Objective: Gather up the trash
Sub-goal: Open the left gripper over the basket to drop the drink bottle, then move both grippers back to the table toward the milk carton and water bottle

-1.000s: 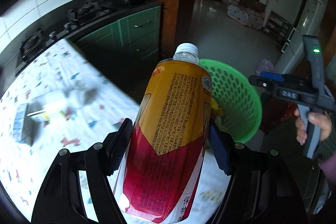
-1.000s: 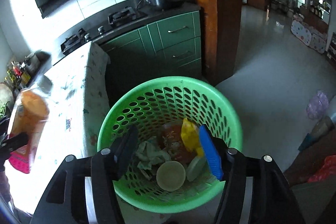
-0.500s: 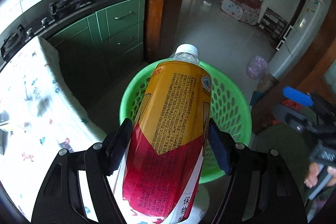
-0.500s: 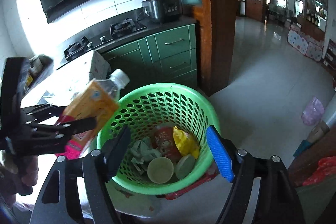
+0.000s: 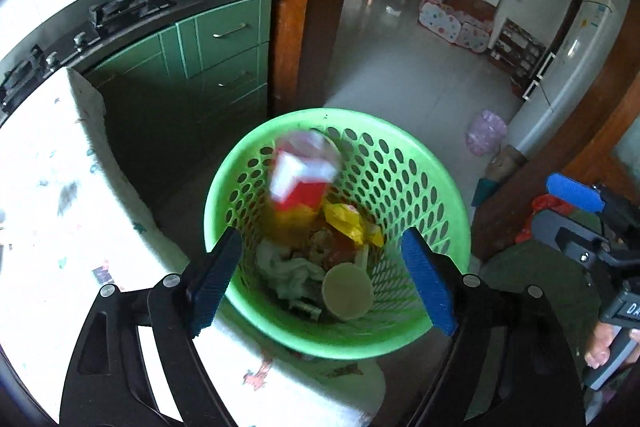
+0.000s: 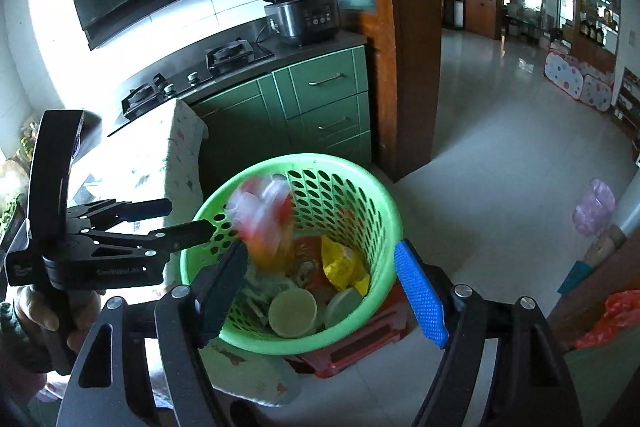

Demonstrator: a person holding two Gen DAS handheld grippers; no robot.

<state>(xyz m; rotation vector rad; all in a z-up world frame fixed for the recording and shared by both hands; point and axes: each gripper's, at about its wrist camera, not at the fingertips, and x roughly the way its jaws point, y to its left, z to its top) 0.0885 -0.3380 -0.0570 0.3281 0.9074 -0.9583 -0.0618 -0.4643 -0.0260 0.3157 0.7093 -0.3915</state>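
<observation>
- We see the drink bottle (image 5: 302, 175), which sat clamped between the left pads half a second ago, now free and blurred in mid-fall inside the green basket (image 5: 448, 227), above the rubbish already there.
- Our left gripper (image 5: 320, 283) is opening: its jaws are spreading over the basket mouth with nothing between them, and the pads press on nothing.
- From the right wrist view the same blur shows just past the left gripper's fingertips (image 6: 192, 227), inside the near rim of the basket.
- Our right gripper (image 6: 320, 283) stands open and empty above the basket; its jaws are wider than a second ago and hold nothing.
- The basket already carries a yellow wrapper (image 5: 348, 223), crumpled tissue (image 5: 288, 267) and a round lid (image 5: 347, 291).
- We judge this piece as good as delivered, once it settles without bouncing out.
- Both hands are then free, and we would look to the cloth-covered table (image 5: 48, 227) for whatever trash remains.
</observation>
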